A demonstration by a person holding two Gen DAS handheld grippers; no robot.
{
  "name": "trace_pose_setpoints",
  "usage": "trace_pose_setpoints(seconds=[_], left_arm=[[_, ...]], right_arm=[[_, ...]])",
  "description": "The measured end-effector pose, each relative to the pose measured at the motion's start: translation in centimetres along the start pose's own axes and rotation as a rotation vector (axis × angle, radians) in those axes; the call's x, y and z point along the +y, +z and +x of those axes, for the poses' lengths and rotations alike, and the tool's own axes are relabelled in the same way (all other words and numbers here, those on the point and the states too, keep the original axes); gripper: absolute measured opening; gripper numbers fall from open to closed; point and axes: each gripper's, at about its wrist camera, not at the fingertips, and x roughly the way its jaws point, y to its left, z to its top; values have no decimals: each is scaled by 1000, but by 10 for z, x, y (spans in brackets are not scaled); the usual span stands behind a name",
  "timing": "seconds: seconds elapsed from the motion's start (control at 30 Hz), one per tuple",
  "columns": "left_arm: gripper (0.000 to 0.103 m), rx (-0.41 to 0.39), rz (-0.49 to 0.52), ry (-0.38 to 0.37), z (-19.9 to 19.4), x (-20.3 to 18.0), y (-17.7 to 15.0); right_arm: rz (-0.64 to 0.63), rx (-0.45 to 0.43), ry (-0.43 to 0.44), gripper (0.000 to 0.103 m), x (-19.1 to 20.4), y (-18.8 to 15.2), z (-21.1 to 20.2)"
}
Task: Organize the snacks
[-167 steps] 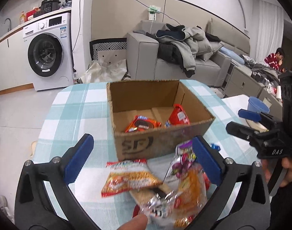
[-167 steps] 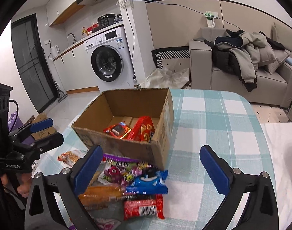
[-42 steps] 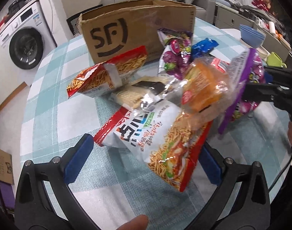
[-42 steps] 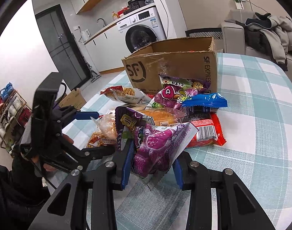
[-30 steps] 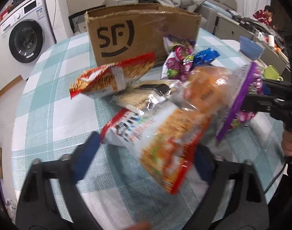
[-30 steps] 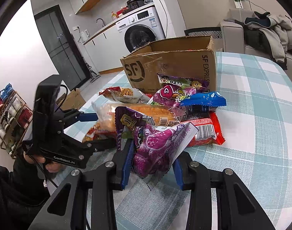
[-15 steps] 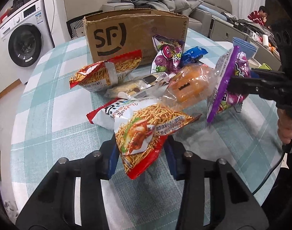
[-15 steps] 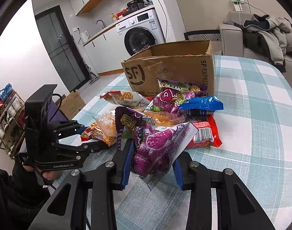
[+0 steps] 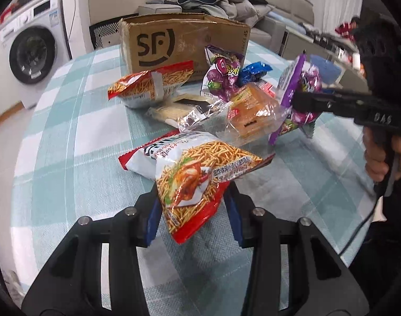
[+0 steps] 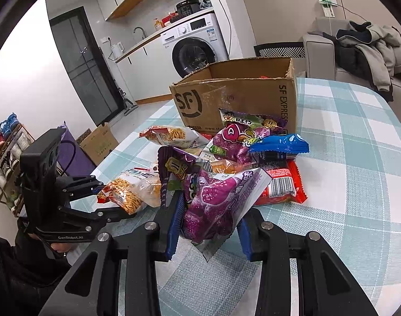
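Left claw (image 9: pixel 191 212) grips noodle-snack bag (image 9: pixel 197 168); right claw (image 10: pixel 208 226) grips purple candy bag (image 10: pixel 213 197), both before SF cardboard box (image 10: pixel 239 97). Risk: corner-held bags slipping mid-carry.

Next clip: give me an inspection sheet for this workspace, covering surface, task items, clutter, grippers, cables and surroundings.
Surface: teal-and-white checked tablecloth.
Job's things: brown SF cardboard box, open-topped; loose snack packets in front of it, including a blue wrapper and a red barcoded packet.
Clutter: blue bowl at the far side.
Grippers: left gripper shut on a red-and-white noodle-snack bag; right gripper shut on a purple candy bag.
Cables: black cable hanging from the right gripper.
Surroundings: white washing machine, grey sofa heaped with coats.
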Motion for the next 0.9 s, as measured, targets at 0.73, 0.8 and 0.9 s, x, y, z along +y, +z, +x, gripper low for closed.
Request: trace_pose_setpoints(seconds=[0.73, 0.8, 0.9], left_arm=[[74, 57, -154, -12, 17, 3, 15], [64, 45, -139, -6, 17, 1, 14], [55, 22, -127, -4, 11, -2, 11]], right_arm=[[2, -19, -10, 37, -1, 1, -8], [2, -23, -11, 37, -1, 2, -10], [4, -30, -9, 37, -1, 2, -13]])
